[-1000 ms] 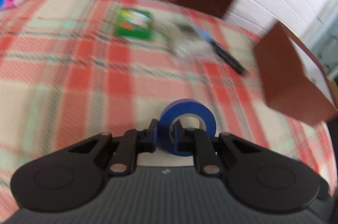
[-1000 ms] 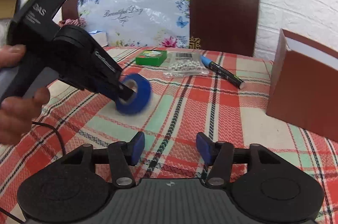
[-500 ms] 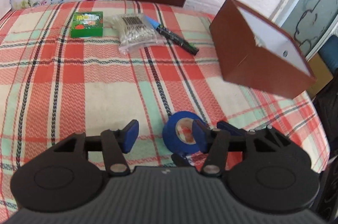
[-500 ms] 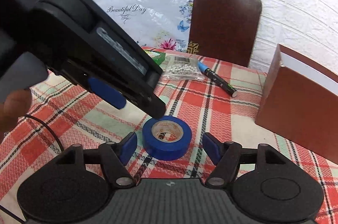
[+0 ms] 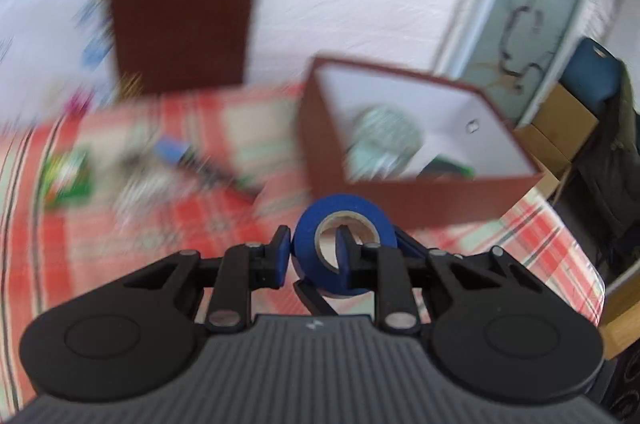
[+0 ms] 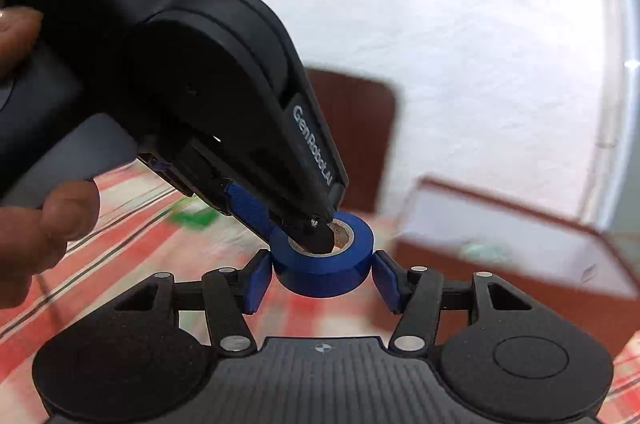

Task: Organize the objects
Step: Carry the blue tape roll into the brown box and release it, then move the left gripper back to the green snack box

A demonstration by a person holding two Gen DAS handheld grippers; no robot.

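A blue tape roll [image 5: 344,244] is held in the air. My left gripper [image 5: 312,250] is shut on its wall, one finger inside the hole and one outside. In the right wrist view the same roll [image 6: 324,266] sits between the pads of my right gripper [image 6: 322,280], which touch its outer sides; the left gripper [image 6: 316,228] reaches into it from above. A brown open box [image 5: 420,184] with white inside stands just beyond the roll on the plaid tablecloth [image 5: 160,224]; it holds a round patterned item [image 5: 384,136] and a green item.
A green pack [image 5: 68,176], a bag of small pieces and a blue-capped marker [image 5: 192,160] lie blurred on the cloth to the left. A brown chair back [image 5: 180,12] stands behind the table. Cardboard boxes [image 5: 560,132] sit off the table's right edge.
Half a second ago the roll lay flat on the cloth with both grippers open. Now both have closed on it and it is lifted, nearer the brown box. The views are motion-blurred.
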